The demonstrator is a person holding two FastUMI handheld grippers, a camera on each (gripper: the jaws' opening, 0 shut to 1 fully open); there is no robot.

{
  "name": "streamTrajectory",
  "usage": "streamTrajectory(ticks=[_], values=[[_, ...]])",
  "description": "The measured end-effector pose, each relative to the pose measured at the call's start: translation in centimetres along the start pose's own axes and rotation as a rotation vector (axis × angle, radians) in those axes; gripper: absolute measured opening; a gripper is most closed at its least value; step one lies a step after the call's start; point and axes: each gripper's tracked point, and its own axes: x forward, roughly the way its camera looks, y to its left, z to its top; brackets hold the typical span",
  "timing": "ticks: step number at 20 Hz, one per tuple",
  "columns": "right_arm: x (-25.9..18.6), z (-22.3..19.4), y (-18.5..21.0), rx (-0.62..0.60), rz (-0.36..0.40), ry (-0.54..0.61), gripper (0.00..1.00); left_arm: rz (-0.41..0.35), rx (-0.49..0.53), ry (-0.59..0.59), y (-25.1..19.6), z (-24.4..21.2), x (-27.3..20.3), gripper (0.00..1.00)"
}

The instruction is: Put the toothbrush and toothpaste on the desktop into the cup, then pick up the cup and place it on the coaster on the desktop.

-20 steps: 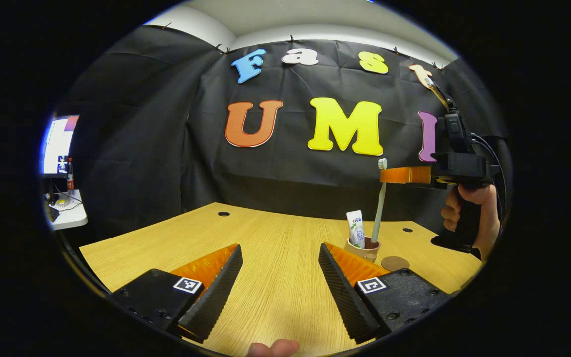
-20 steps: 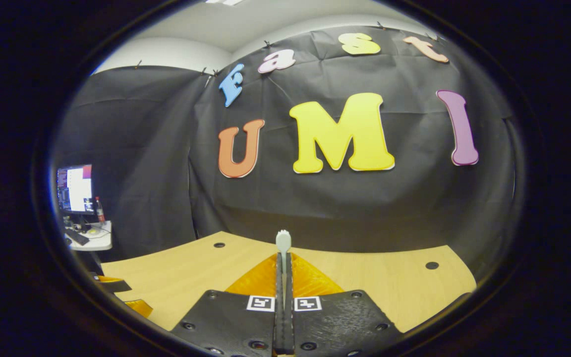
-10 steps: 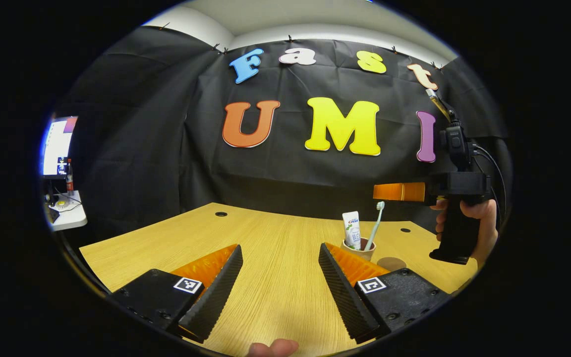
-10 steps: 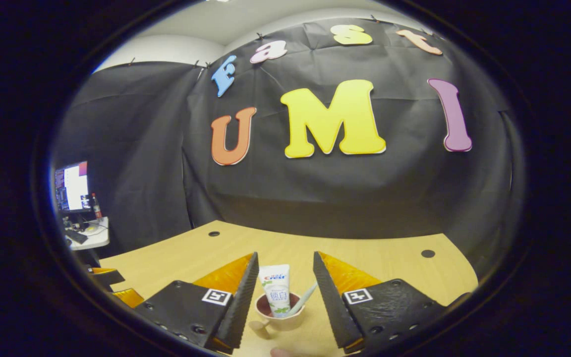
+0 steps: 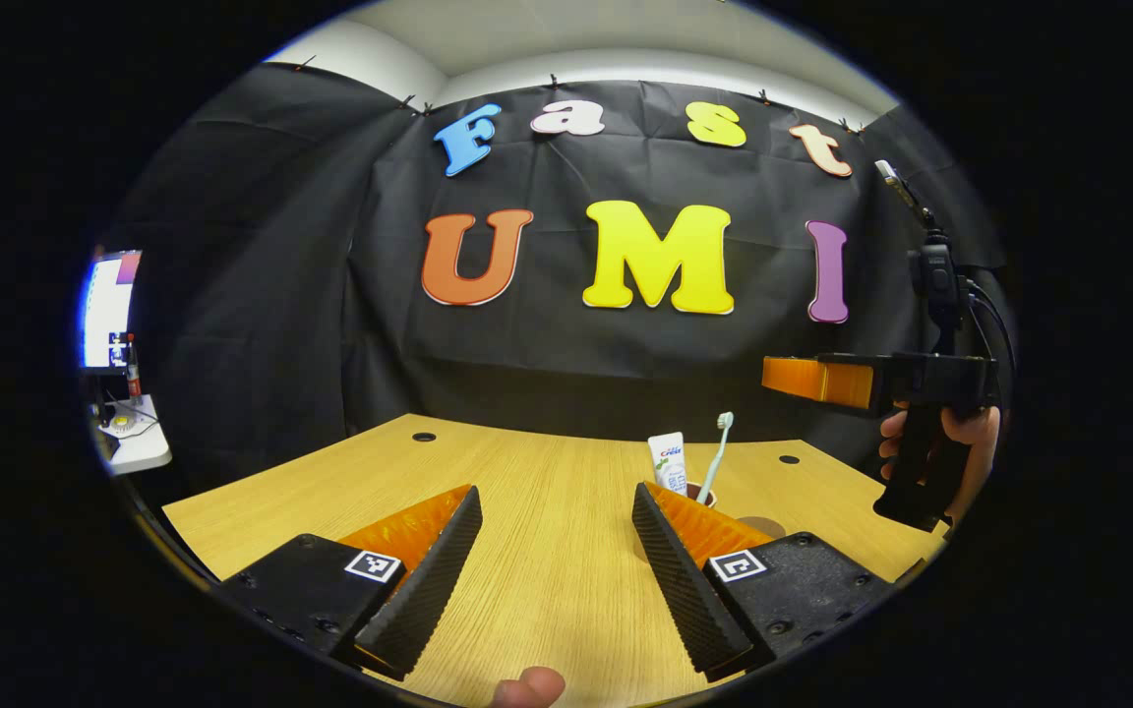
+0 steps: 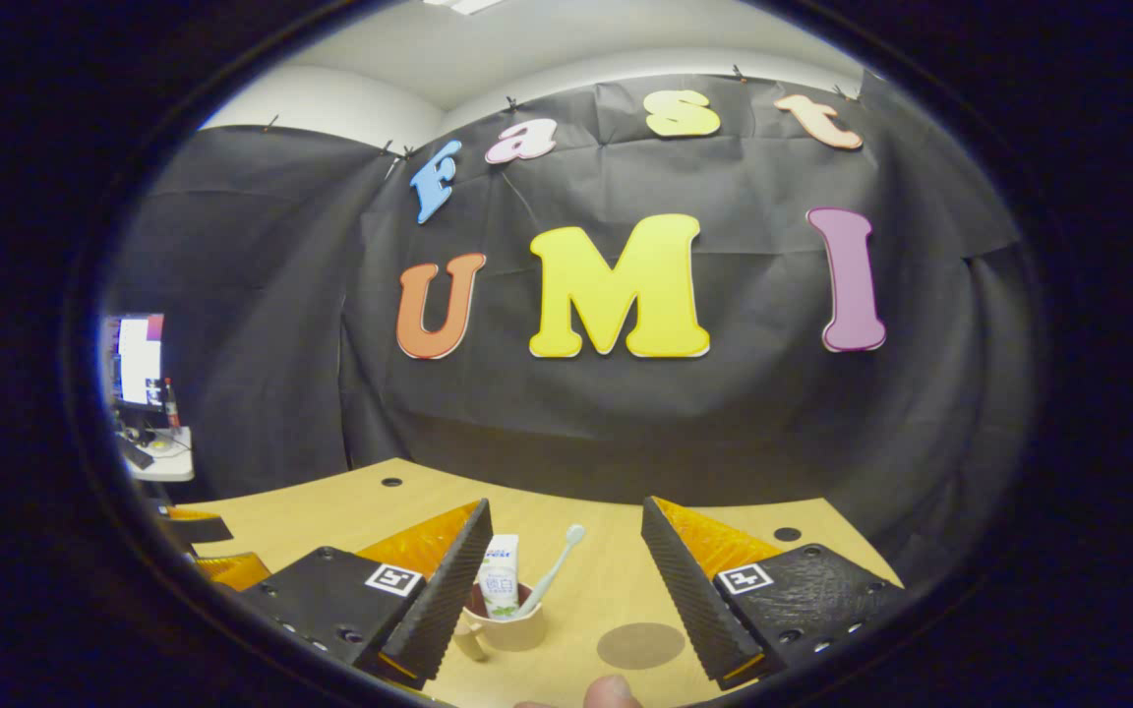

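Cup stands on the desk just in front of the right gripper, whose fingers are spread wide with nothing between them; the cup sits close against its left finger, off the centre line of the gap. Inside the cup: toothpaste, standing near upright with its flat end up, long axis close to vertical; toothbrush, handle down in the cup, leaning up and to the right in this view, bristle head at the top. Cup's handle points toward the camera and a little left. Coaster lies flat on the desk just beside the cup to its right, bare, not touching it as far as can be told. So both items are in; the step in hand, by my reading, is the cup's transfer to the coaster. Next move calls for centring the open fingers on the cup body, closing low enough to clear the leaning brush, then a short lift and sidestep right. In the left gripper view, the left gripper is also wide and holding nothing, low over the desk, with the cup partly hidden behind its right finger and the right gripper held by a hand above and to the right.
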Motion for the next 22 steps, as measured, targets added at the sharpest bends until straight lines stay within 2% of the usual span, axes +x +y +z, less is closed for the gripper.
streamTrajectory(ticks=[4, 9, 13, 17, 22], values=[[-3.9, -0.3, -2.2, -0.001, -0.013, -0.013, 0.94, -0.049, 0.025, -0.016, -2.3, 3.3, 0.8, 0.97], [-9.1, -3.0, -8.3, 0.006, -0.103, 0.016, 0.96, -0.134, 0.039, 0.003, -5.3, 7.7, 3.1, 0.97], [-12.6, -4.5, -11.9, 0.055, -0.161, 0.039, 0.95, -0.164, 0.084, 0.018, -7.1, 10.5, 6.2, 0.97], [-14.8, -6.9, -13.0, 0.073, -0.167, 0.094, 0.94, -0.199, 0.149, 0.111, -9.2, 10.4, 9.9, 0.97], [-17.0, -10.2, -14.3, 0.118, -0.188, 0.146, 0.93, -0.246, 0.206, 0.386, -11.3, 6.0, 12.3, 0.99]])
